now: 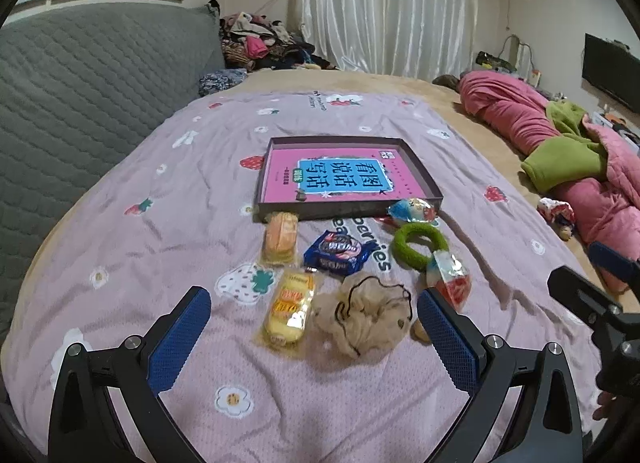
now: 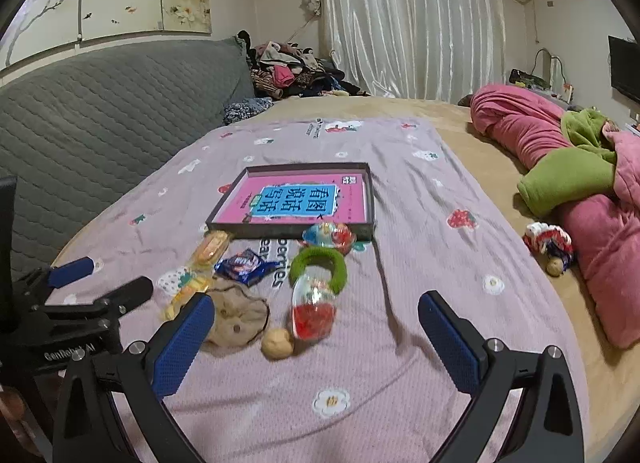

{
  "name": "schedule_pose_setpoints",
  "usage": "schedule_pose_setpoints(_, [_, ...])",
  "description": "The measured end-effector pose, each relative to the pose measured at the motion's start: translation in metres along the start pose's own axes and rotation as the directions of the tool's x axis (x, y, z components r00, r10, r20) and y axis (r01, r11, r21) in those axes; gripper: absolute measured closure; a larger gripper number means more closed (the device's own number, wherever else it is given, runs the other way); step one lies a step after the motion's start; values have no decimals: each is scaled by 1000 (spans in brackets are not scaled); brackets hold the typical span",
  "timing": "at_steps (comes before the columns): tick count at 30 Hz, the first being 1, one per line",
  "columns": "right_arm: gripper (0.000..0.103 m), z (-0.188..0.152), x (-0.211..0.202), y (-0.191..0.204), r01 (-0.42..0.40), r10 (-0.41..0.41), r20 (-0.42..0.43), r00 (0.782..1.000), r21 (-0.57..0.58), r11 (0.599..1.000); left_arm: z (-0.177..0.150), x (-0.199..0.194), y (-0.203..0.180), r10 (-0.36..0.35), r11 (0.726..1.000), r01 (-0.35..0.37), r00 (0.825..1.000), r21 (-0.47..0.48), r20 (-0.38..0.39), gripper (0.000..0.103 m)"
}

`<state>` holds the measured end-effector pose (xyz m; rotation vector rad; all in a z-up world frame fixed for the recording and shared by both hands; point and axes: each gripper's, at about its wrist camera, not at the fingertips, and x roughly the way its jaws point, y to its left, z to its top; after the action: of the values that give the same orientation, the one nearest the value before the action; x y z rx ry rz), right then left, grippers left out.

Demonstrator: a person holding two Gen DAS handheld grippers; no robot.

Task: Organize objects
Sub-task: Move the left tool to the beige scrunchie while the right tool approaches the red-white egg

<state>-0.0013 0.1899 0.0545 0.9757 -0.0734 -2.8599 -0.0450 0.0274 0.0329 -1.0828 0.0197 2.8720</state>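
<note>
In the left wrist view the left hand-held gripper (image 1: 314,327) hovers with jaws spread wide and empty over the bed's lilac sheet (image 1: 140,263); between its fingers lie a yellow snack pack (image 1: 288,311) and a beige fabric pouch (image 1: 362,317); farther off a shallow dark tray (image 1: 348,209) holds only a pink book (image 1: 340,177); a blue biscuit packet (image 1: 338,253) and green ring (image 1: 418,241) sit just before the tray, outside it.

In the right wrist view the right hand-held gripper (image 2: 316,323) is likewise wide apart, holding nothing; a clear jar (image 2: 314,309) of red contents lies tipped against the ring, a small tan ball (image 2: 277,343) beside it.
</note>
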Motion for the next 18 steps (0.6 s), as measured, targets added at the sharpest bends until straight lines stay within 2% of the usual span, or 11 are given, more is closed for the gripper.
schedule_pose_setpoints(7, [0, 19, 22, -3, -18, 18, -24, 1000, -6, 1000, 6, 37, -12, 18, 998, -16, 999, 58, -43, 0])
schedule_pose_setpoints(18, [0, 6, 85, -5, 11, -13, -144, 990, -15, 1000, -15, 91, -12, -9, 996, 20, 992, 83, -128, 0])
